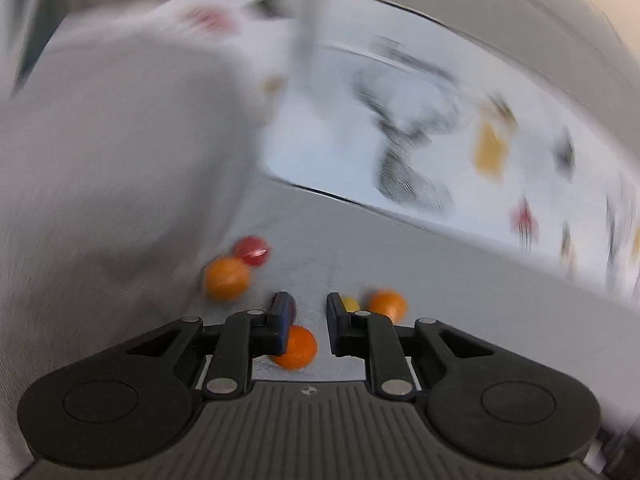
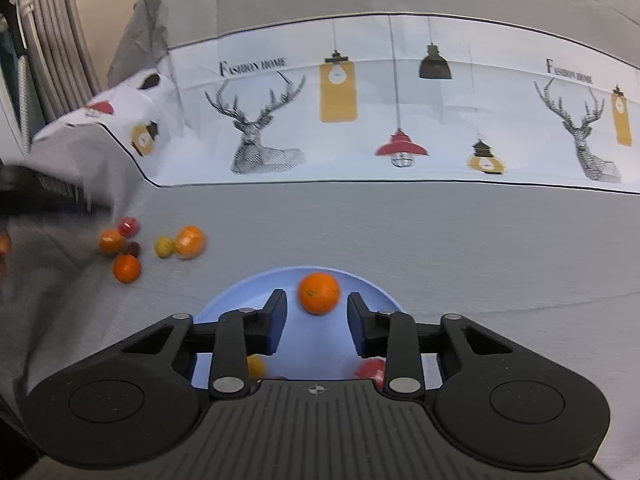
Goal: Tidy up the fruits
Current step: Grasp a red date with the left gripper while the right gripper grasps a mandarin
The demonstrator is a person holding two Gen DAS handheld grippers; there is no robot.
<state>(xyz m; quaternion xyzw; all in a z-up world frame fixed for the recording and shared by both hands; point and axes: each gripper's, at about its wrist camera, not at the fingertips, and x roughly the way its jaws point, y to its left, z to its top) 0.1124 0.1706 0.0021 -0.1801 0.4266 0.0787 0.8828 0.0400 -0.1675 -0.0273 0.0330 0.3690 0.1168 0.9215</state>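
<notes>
two handheld claws work over a grey cloth (image 2: 400, 232) with a printed band of deer and lamps across its far side.

right claw (image 2: 317, 312): its jaws stand wide apart and hold nothing. an orange (image 2: 319, 293) lies in the gap just past its fingertips, resting on a pale blue plate (image 2: 240, 292) directly below the claw. a yellow fruit (image 2: 256, 366) and a red fruit (image 2: 370, 370) also sit on the plate, close under the claw body and partly hidden by it. whether the orange touches either finger is hard to tell; it looks free.

far off to this claw's left, loose fruit lie in a cluster on the cloth: three more oranges, a red one, a dark one and a small yellow one.

left claw (image 1: 307, 312): the view is blurred. its jaws are partly open and grip nothing. it hangs right over that cluster. one loose orange (image 1: 295, 347) lies under its left finger, another (image 1: 387, 305) just beyond its right finger, a third (image 1: 226, 278) ahead to the left beside the red fruit (image 1: 251, 250).

judgement: the task is mid-way, with three fruits plated and about six left. the left claw appears about to pick. next it would need to centre on the nearest orange, lower, and close gently, since round fruit may roll on cloth.
</notes>
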